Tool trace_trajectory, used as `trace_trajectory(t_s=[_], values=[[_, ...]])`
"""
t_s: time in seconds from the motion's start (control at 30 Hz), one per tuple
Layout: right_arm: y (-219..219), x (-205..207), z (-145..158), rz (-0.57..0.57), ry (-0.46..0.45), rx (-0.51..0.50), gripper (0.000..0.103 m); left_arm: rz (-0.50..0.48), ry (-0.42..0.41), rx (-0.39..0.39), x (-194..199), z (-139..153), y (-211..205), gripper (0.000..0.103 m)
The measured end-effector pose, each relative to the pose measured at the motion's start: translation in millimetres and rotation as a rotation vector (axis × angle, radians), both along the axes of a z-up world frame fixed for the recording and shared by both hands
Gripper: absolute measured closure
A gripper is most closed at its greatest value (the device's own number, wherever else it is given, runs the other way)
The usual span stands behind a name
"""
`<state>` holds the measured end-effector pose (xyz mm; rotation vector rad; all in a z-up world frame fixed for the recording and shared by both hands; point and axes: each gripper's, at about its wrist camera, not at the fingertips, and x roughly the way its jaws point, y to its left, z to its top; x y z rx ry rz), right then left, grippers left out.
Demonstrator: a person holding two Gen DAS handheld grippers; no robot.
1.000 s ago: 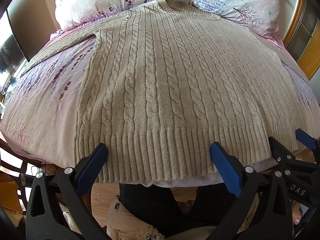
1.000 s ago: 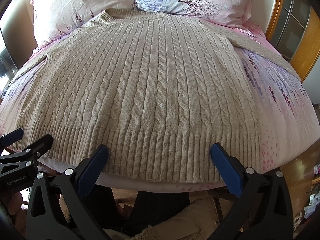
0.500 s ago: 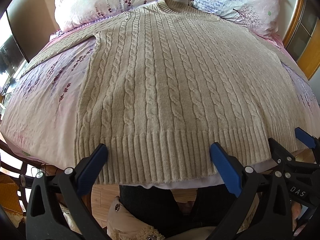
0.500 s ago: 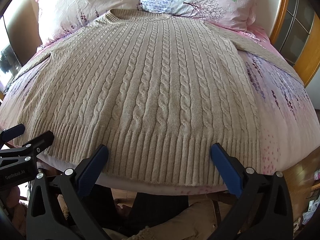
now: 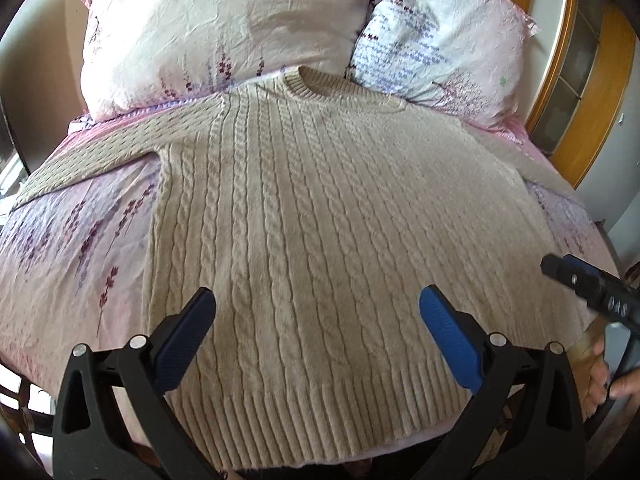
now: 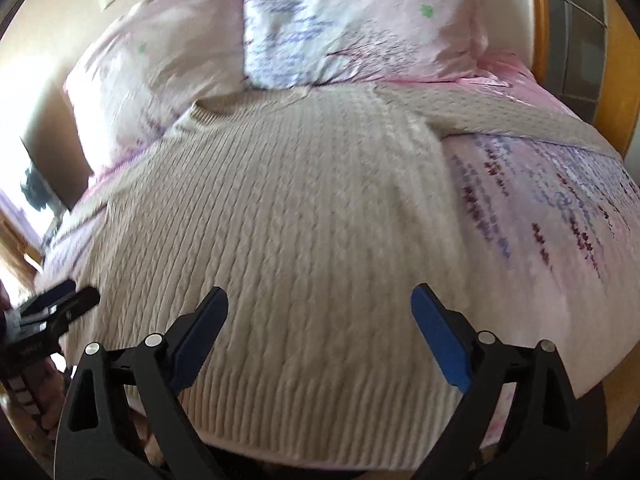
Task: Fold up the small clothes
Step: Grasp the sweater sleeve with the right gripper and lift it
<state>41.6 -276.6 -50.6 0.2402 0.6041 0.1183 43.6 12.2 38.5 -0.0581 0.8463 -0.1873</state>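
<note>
Beige cable-knit sweater (image 5: pixel 320 220) lies flat on the pink floral bedsheet (image 5: pixel 72 248); both wide-open, empty grippers, left (image 5: pixel 316 312) and right (image 6: pixel 320 308), have surged forward over the hem — folding's starting.

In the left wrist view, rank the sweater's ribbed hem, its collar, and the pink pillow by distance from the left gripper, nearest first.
Measured from the left gripper, which is open above the sweater:
1. Ribbed hem, just below the fingers at the near bed edge.
2. Collar, far end of the sweater, centre.
3. Pink pillow, behind the collar, upper left.
</note>
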Motion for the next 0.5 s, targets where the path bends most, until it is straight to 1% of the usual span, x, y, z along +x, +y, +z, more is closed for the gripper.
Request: trace_trajectory(t_s=[0.07, 0.1, 0.13, 0.17, 0.2, 0.23, 0.3, 0.4, 0.5], values=[[-37, 16, 13, -0.069, -0.014, 0.097, 0.013, -0.024, -0.032, -0.058, 12, 8, 5, 0.002], [-62, 29, 19, -0.116, -0.021, 0.164, 0.02, -0.033, -0.043, -0.074, 18, 10, 6, 0.002], [-84, 41, 22, -0.16, -0.015, 0.219, 0.03, -0.037, -0.054, -0.079, 24, 14, 7, 0.002], [-100, 50, 22, -0.196, -0.002, 0.26, 0.036, -0.036, -0.066, -0.07, 30, 17, 7, 0.002], [-125, 65, 20, -0.256, 0.03, 0.326, 0.042, -0.038, -0.085, -0.06, 36, 21, 8, 0.002], [-141, 77, 18, -0.295, 0.049, 0.376, 0.046, -0.04, -0.11, -0.053, 41, 25, 8, 0.002], [-175, 94, 13, -0.381, 0.067, 0.479, 0.048, -0.041, -0.176, -0.055, 47, 32, 10, 0.002], [-211, 109, 6, -0.488, 0.069, 0.57, 0.048, -0.046, -0.255, -0.054, 53, 40, 12, 0.002], [-234, 117, -2, -0.557, 0.077, 0.64, 0.051, -0.072, -0.24, -0.047, 65, 42, 11, 0.002]])
